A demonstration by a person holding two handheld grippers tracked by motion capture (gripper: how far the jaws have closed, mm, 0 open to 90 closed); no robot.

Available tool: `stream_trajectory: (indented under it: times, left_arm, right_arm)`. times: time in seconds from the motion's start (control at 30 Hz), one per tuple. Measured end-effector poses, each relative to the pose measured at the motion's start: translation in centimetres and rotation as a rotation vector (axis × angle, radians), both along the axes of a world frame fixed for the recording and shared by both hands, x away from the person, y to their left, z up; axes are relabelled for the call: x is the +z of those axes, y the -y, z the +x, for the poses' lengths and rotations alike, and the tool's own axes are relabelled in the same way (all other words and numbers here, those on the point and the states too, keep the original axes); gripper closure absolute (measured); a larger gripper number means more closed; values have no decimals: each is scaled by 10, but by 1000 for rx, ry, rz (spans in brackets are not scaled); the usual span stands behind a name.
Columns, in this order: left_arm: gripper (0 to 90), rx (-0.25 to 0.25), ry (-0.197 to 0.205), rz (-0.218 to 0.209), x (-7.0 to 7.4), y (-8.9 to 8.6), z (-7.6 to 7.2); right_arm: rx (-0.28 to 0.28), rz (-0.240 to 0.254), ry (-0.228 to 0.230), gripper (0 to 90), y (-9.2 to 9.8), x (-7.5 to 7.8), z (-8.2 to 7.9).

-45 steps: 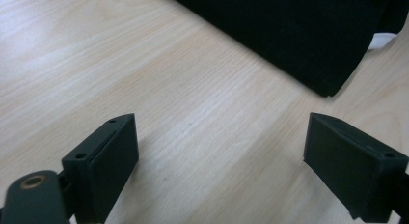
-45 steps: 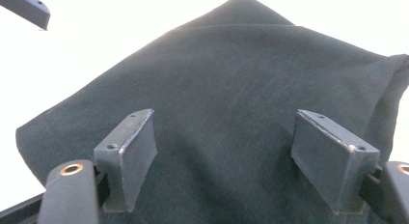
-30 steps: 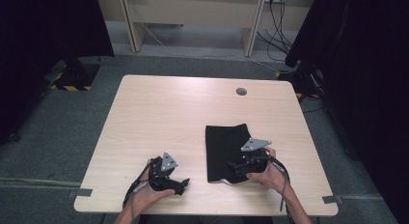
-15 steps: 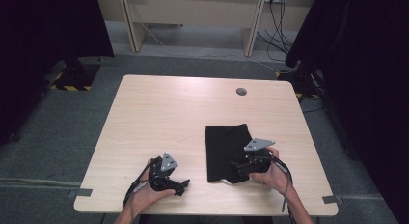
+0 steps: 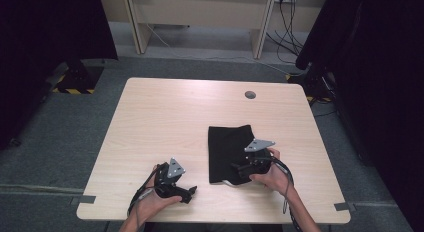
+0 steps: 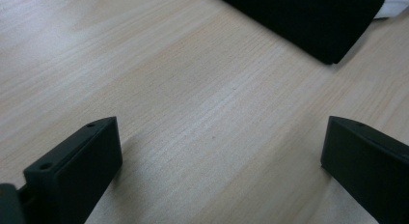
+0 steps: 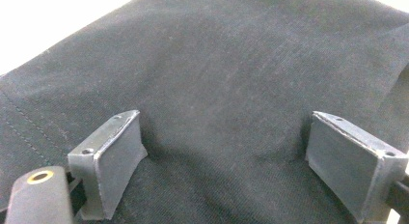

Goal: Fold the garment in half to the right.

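1. Black folded cloth lies flat on the wood table, right of centre, nearer the person's edge. A bit of white peeks out at its near corner.
2. Right gripper sits on the cloth's near right part, jaws spread wide w/ nothing pinched. In the right gripper view the cloth runs between and under both jaws, cloth edge off to the upper left.
3. Left gripper is down on bare wood near the front edge, just left of the cloth, not touching it. Jaws spread too, only tabletop btwn them; cloth corner is up ahead to the right.
4. Room: whole left half and far side of the table are open. Cable hole near the far edge, well apart from the cloth.
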State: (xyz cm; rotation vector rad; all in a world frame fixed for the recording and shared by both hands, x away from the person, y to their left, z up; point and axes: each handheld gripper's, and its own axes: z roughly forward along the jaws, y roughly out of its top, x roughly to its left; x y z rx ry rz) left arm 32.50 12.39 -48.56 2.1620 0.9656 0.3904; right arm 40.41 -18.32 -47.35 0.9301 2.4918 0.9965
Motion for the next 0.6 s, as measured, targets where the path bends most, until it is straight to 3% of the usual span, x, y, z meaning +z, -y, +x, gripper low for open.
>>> stream_trajectory:
  times: [0.6]
  left_arm:
    - [0,0,0,0,0,0,0]
  right_arm:
    - [14,3,4,141,-32,-1,31]
